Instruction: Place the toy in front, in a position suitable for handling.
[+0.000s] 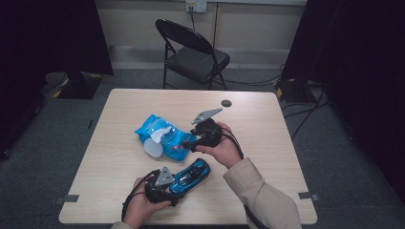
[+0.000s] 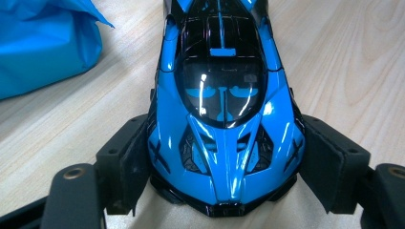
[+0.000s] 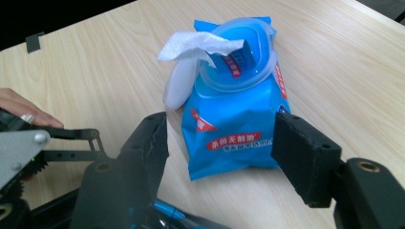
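A: Left claw [image 2: 224,157]?
B: Clamped on the toy car [image 2: 224,109], one pad against each flank near one end, the car's length running straight out ahead between the jaws. Down on the desk [image 1: 267,143], wheels on the wood.

A: Seen from the high view?
B: Left claw [image 1: 174,183] at the near edge of the desk, the car [image 1: 193,174] stretching from it toward the right hand.

A: Right claw [image 3: 219,152]?
B: Jaws apart, gripping nothing. Pads standing either side of the near end of the blue wipes pack [image 3: 239,124], clear of its sides. No telling whether lowered around the pack or hovering just above.

A: And the pack itself?
B: Flat on the desk, straight ahead of the right claw. Round lid [image 3: 176,90] flipped open on the far half, white wipe [image 3: 196,45] poking up out of the opening.

A: Anything else close by?
B: Part of the left claw, plus a fingertip [image 3: 24,112], low to the left of the right claw. From above, right claw [image 1: 191,143] just right of the pack [image 1: 160,136], well apart from the small dark disc [image 1: 226,103] farther up the desk.
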Motion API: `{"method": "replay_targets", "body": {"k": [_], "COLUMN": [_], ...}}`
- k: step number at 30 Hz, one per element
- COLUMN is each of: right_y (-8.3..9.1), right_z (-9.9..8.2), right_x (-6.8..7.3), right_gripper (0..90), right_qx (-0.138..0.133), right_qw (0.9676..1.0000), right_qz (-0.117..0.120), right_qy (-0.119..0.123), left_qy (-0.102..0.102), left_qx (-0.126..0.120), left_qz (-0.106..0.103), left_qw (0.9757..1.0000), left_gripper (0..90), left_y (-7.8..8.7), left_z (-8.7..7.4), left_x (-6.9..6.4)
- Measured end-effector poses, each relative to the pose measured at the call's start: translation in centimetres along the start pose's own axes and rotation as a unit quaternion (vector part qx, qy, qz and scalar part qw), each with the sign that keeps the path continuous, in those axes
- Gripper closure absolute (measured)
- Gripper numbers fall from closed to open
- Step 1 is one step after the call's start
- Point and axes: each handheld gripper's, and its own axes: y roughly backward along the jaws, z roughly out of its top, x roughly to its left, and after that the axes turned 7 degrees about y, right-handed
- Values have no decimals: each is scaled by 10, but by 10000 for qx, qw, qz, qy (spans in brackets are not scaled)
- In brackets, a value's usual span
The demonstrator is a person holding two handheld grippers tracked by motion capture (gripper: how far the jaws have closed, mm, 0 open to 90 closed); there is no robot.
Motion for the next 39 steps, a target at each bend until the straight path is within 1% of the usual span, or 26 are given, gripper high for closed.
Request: {"method": "replay_targets", "body": {"k": [5,9,13,18,20,22,23,28,32,35,39], "right_y": [-5,-9,-16,-24,-26,-28,-29,-38,-46,-51,-58], "right_z": [9,15,22,28,31,33,33,35,36,36,35], "right_x": [3,8,14,19,21,22,22,25,27,28,28], "right_gripper": [393,407,420,431,441,445,447,453,462,464,473], "right_qx": [8,-15,1,49,7,-38,-28,45,25,-39,-9], "right_qw": [9999,9998,9996,9990,9988,9986,9987,9983,9979,9978,9978], "right_qz": [62,120,183,285,341,357,368,387,436,443,456], "right_qy": [93,135,227,334,357,380,364,440,487,497,482], "left_qy": [-5,-6,-6,-13,-15,-15,-15,-17,-30,-30,-35], "left_qx": [-2,-1,0,3,5,3,4,3,-3,-3,-4], "left_qz": [-4,-9,-14,-23,-21,-30,-30,-34,-37,-44,-48], "left_qw": [10000,10000,10000,10000,10000,10000,10000,10000,10000,10000,10000], "left_gripper": [250,250,250,250,250,251,251,251,251,251,251], "left_y": [0,0,0,0,0,0,0,0,0,0,0], "left_z": [0,0,0,0,0,0,0,0,0,0,0], "left_x": [0,0,0,1,1,1,1,1,1,2,2]}}
